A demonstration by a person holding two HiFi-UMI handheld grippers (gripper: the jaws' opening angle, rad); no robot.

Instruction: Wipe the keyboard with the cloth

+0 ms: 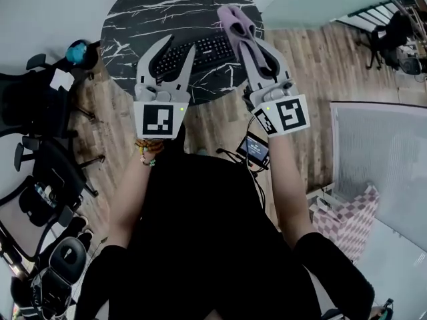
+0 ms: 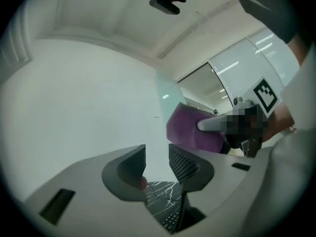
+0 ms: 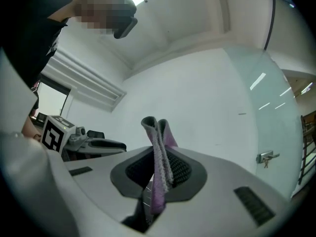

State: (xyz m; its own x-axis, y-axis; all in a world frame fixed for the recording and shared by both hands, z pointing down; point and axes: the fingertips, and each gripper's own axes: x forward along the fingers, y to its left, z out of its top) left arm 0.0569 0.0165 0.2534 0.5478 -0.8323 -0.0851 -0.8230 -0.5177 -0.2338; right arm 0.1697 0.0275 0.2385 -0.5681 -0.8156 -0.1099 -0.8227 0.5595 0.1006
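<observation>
Black marble-look counter [image 1: 133, 19], round w/ white veins, carries the black keyboard [image 1: 200, 51] in head view; both grippers are held up near the cam, well above it. Left gripper [image 1: 179, 43]: jaws partway apart, nothing betw. them. Right gripper [image 1: 257, 51]: clamped on the purple cloth [image 1: 235, 20], folded, a bunch sticking out past the tips. Cloth isn't touching the keyboard, so no wiping is on at this moment; whether any keys are already wiped can't be told, no dust or marks legible. My read: the strokes across the keys are what's left, w/ the cloth brought down onto them. Office chairs [image 1: 40, 145] stand at left on the wood floor [image 1: 313, 59]; no containers in view, so no contents to report.

Left gripper view: jaws w/ a clear gap, empty; thru the gap a bit of veined counter and some keys below; cloth and right gripper off to the right, apart from this one.

Right gripper view: both pads press the cloth, its folded edge standing up betw. them, a tail hanging down; left gripper at left, apart; keyboard not visible here; no containers either.
</observation>
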